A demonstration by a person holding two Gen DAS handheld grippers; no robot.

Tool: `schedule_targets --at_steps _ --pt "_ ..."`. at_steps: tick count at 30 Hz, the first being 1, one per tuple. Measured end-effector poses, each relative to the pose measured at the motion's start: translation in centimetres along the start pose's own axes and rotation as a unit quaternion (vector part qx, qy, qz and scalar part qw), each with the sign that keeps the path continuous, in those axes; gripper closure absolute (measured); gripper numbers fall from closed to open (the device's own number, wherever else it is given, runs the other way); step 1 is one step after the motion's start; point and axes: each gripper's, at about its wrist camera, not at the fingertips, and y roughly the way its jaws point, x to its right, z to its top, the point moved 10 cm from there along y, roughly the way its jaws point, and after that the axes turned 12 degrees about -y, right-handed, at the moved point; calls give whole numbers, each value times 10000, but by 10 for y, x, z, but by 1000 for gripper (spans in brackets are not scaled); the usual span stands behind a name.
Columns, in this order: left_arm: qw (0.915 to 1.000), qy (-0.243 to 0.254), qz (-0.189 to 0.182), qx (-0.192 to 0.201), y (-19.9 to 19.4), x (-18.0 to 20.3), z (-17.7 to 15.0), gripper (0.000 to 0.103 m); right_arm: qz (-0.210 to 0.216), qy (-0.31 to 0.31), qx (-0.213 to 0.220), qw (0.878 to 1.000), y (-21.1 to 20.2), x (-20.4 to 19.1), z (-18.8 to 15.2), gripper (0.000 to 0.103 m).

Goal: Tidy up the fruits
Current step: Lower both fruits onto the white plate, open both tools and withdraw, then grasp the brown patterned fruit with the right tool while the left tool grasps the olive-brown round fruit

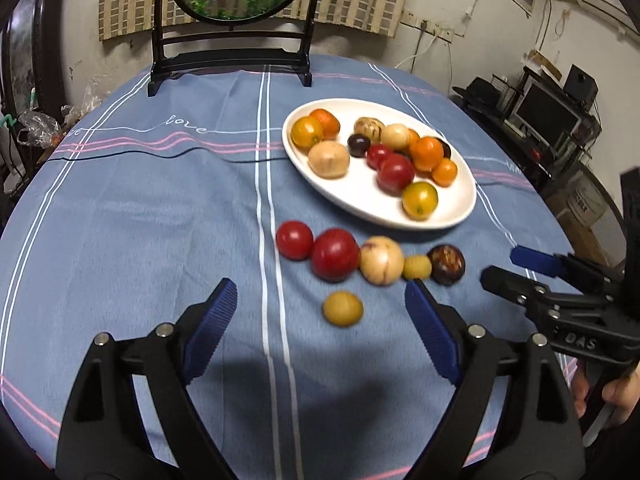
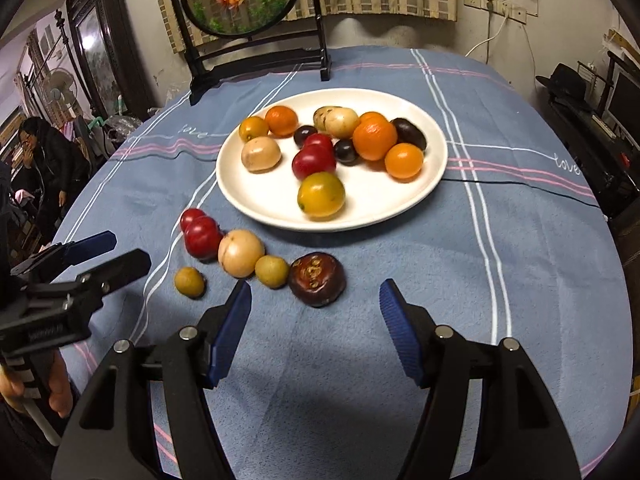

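Both grippers empty, jaws wide — left gripper [image 1: 320,312] lines up on small yellow fruit [image 1: 343,308]; right gripper [image 2: 316,304] faces dark fruit [image 2: 317,279]. Likely next: close, carry to plate [image 2: 432,184].

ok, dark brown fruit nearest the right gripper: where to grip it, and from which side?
Grip the dark brown fruit across its widest middle with the open right gripper, coming from the near side. It is squat and round, its right flank is free, and a small yellow fruit crowds its left.

Glossy white ceramic plate [image 2: 428,184] w/ shiny fruit on matt blue woven cloth [image 2: 400,264]; ribbed pads [image 2: 394,316].
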Motion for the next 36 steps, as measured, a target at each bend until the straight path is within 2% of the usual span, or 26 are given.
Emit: schedule_targets --at_steps 4,9,15,17,18,19,20,22,29,33,34,36 --pt "10000 -3 -22 -55 -1 -3 -10 15 -137 -284 -181 9993 17 -6 -7 36" --pt "9999 -42 -24 -135 -1 -11 -16 15 -299 -331 -341 9984 35 0 -10 36" --pt "9997 -158 -26 -195 1 -18 -17 15 -373 -374 -595 9968 58 7 -10 36" --pt "9996 -164 -21 -216 1 -18 -19 15 -295 -407 -550 9972 63 6 -10 36" --pt "9996 -168 -19 -227 2 -18 -19 15 -265 -451 -467 9975 65 6 -7 44" --pt "9995 -176 -17 -243 2 -17 -19 15 -210 -476 -407 9978 65 5 -5 56" --pt "9995 -185 -10 -266 4 -16 -20 15 -167 -422 -404 9982 63 7 -4 61" --pt "9994 -179 -44 -277 7 -12 -20 15 13 -223 -339 9992 56 8 -4 61" --pt "9994 111 -25 -332 19 10 -26 15 59 101 42 9999 6 23 -17 61" --pt "9992 194 56 -349 31 18 -25 17 158 242 116 9995 -7 31 -27 61" --pt "9992 179 71 -341 33 18 -24 20 197 283 130 9993 -9 32 -29 61" --pt "9989 153 100 -429 41 17 -24 35 271 375 161 9988 -11 34 -31 61"
